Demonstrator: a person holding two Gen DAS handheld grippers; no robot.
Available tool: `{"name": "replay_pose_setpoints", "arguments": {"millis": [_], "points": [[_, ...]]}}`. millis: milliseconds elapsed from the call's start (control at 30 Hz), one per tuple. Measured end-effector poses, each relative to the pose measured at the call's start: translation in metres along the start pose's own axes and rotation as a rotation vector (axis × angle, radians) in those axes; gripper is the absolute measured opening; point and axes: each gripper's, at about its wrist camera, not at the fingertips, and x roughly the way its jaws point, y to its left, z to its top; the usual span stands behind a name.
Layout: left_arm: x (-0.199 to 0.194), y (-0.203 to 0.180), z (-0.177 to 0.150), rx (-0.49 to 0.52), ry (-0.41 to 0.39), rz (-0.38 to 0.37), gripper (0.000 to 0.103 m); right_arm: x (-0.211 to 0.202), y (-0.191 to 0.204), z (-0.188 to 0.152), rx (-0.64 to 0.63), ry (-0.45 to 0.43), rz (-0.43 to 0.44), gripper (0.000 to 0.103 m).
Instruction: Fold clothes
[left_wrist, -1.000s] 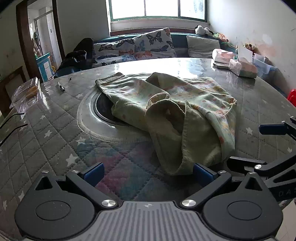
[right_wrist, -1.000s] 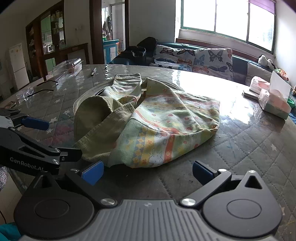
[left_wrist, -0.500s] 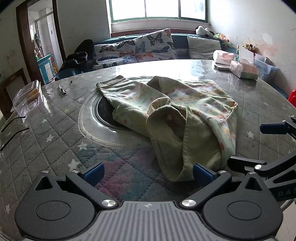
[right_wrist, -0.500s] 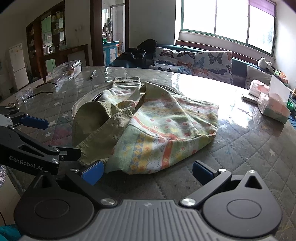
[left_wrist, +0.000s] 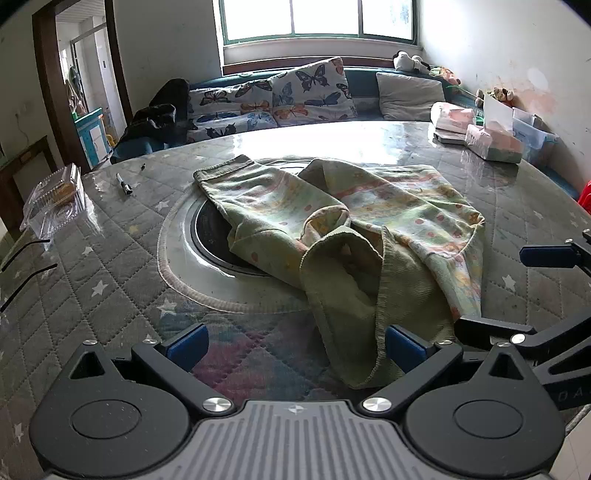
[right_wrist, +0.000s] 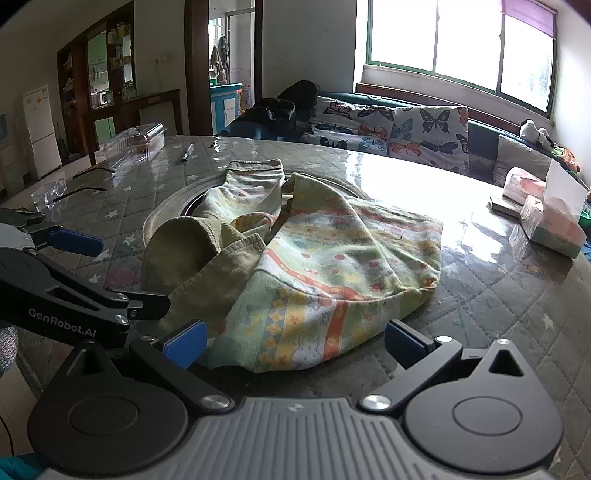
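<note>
A crumpled pair of pale green patterned trousers (left_wrist: 354, 236) lies across the middle of the round quilted table (left_wrist: 110, 266), part of it over a round inset. The waist end, turned to its plain green inside, faces me. My left gripper (left_wrist: 295, 345) is open just short of the near hem, nothing between its fingers. My right gripper (right_wrist: 291, 341) is open too, its blue pads either side of the trousers' (right_wrist: 325, 266) near edge without closing on it. Each gripper shows in the other's view: the right gripper (left_wrist: 517, 295) and the left gripper (right_wrist: 103, 273).
A round inset (left_wrist: 214, 240) sits under the cloth. A marker pen (left_wrist: 123, 183) and a clear plastic box (left_wrist: 55, 199) lie at the left. Tissue packs (left_wrist: 491, 142) stand at the far right. A sofa with butterfly cushions (left_wrist: 280, 96) runs behind the table.
Both grippers have pulled back slightly from the trousers, so the cloth sits a little further off in each view. The trousers have not moved, and both grippers stay open.
</note>
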Motion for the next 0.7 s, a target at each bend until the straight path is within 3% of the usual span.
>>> {"name": "replay_pose_setpoints", "arguments": {"millis": [367,700], "points": [[0.002,0.01,0.016,-0.016,-0.019,0.007,0.103,0.006,-0.005,0.013,0.002,-0.009,0.006,0.103],[0.011,0.029,0.05,-0.064,-0.066,0.025,0.103,0.018,-0.025,0.038,0.036,-0.042,-0.003,0.103]]}}
